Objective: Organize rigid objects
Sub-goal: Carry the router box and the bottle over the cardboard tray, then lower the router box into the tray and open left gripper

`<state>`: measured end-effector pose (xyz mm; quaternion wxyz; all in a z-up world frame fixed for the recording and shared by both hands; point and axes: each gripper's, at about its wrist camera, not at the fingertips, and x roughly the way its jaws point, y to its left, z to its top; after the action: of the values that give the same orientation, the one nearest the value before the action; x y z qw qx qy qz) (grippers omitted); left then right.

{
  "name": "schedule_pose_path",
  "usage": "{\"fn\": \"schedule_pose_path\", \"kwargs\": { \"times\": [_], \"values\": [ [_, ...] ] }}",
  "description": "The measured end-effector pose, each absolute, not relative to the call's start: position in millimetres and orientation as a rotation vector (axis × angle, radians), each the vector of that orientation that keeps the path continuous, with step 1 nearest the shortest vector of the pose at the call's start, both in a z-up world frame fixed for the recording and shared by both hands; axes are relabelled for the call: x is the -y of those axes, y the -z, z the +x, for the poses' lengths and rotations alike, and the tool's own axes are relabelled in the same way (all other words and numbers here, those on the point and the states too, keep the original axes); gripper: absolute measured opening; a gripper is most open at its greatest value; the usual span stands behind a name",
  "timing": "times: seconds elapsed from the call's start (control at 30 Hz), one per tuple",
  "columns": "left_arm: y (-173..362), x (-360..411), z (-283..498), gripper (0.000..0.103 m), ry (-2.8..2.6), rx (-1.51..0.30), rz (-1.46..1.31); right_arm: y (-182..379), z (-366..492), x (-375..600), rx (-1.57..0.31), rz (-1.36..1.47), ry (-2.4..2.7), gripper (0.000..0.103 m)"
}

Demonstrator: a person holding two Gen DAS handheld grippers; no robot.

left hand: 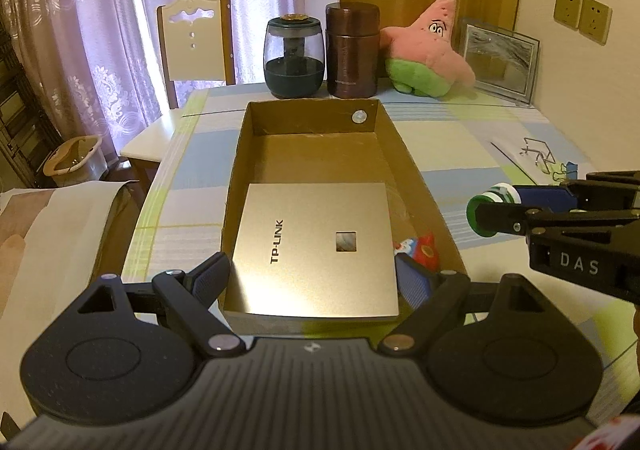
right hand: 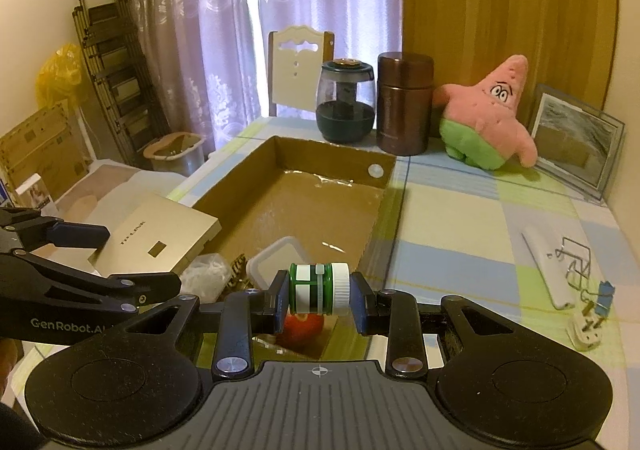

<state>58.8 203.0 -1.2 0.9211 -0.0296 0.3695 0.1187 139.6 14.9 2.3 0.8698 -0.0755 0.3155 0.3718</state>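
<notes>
Lilac curtains and a checked cloth are framing the desk you are working over, with a cardboard box sitting ahead of both tools. Your right tool is clamping a small green bottle with a white cap end to end, sideways, above the near end of the box. Your left tool is standing wide apart with the gold TP-LINK router between its fingers; from the right view its blue pad seems to be resting on the router's edge, so I cannot tell how firmly it is gripping.

Risk: the bottle is round and pinched only on its ends, so it may be rolling free if you tilt. Dropped from here, it could be bouncing off the clear plastic container, the red toy or the tilted router below.
</notes>
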Motion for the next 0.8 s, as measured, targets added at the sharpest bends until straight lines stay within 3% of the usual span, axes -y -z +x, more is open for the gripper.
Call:
{"fn": "schedule_pose_path", "kwargs": {
  "times": [0.8],
  "values": [
    [25.7, -269.0, 158.0, 0.085, -0.198, -0.795, -0.067, 15.6, 235.4, -73.9, -0.702, -0.103, -0.821, 0.028]
  ]
}}
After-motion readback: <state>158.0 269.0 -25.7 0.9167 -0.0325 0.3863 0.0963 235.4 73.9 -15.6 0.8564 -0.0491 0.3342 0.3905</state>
